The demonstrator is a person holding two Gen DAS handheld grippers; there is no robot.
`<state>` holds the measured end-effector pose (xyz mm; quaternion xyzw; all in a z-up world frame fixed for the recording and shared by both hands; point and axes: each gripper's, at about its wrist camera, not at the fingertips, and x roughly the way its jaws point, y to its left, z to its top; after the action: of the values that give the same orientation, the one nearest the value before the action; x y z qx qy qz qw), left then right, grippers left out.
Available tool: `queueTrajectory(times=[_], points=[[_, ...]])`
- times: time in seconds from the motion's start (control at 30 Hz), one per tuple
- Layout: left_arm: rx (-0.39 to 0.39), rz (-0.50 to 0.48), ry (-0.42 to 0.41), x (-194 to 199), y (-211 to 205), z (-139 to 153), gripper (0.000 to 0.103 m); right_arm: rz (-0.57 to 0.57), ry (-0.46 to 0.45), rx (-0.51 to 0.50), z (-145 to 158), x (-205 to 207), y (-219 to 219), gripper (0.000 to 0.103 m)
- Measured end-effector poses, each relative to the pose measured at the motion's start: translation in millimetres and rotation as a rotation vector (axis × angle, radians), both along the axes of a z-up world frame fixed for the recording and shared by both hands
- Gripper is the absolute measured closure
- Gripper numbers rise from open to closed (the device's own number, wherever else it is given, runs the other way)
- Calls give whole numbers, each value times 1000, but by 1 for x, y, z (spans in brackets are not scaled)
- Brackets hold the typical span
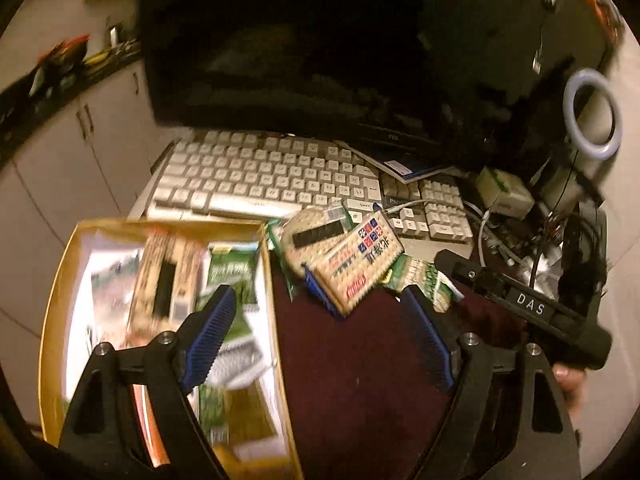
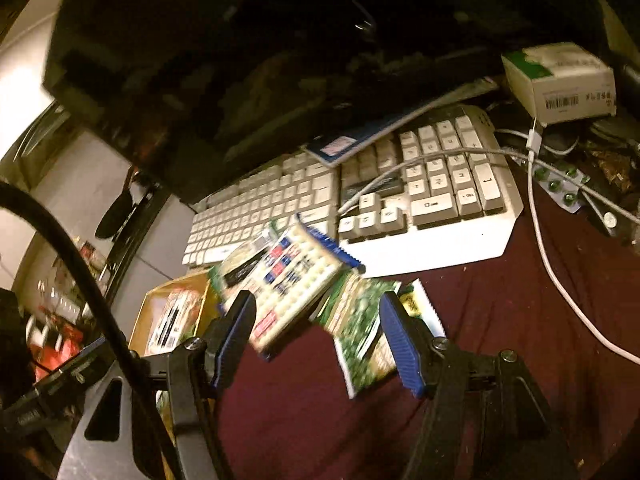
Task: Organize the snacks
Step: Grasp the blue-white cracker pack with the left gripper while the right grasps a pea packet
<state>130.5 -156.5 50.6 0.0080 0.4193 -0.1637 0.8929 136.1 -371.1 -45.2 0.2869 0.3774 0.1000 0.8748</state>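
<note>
Snacks are split between two spots right now: a few packets already sit in the yellow box point(image 1: 168, 320) at the left, and a loose pile is heaped on the dark red tabletop point(image 1: 360, 380) just in front of the white keyboard point(image 1: 264, 176). On top of that pile is a beige cracker pack point(image 1: 356, 268) with red and blue print, with green packets point(image 2: 360, 336) underneath. The left gripper point(image 1: 320, 332) hangs over the box edge, jaws wide apart, nothing in them. The right gripper point(image 2: 320, 340) is spread too, empty, pointed at the pile. Both views are pretty blurry.
</note>
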Motion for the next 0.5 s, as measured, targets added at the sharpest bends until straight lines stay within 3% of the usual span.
queueTrajectory(times=[0.1,0.2,0.33,0.5], points=[[47,-25,22,14,-14,-8,19,-20,60,-56,-11,8,4,48],[133,-60,24,26,-27,-18,19,7,47,-107,-15,8,18,56],[251,-114,12,36,-42,-29,19,31,46,-186,-18,8,31,98],[313,-141,31,50,-57,-45,19,2,-4,-153,-13,-1,18,103]])
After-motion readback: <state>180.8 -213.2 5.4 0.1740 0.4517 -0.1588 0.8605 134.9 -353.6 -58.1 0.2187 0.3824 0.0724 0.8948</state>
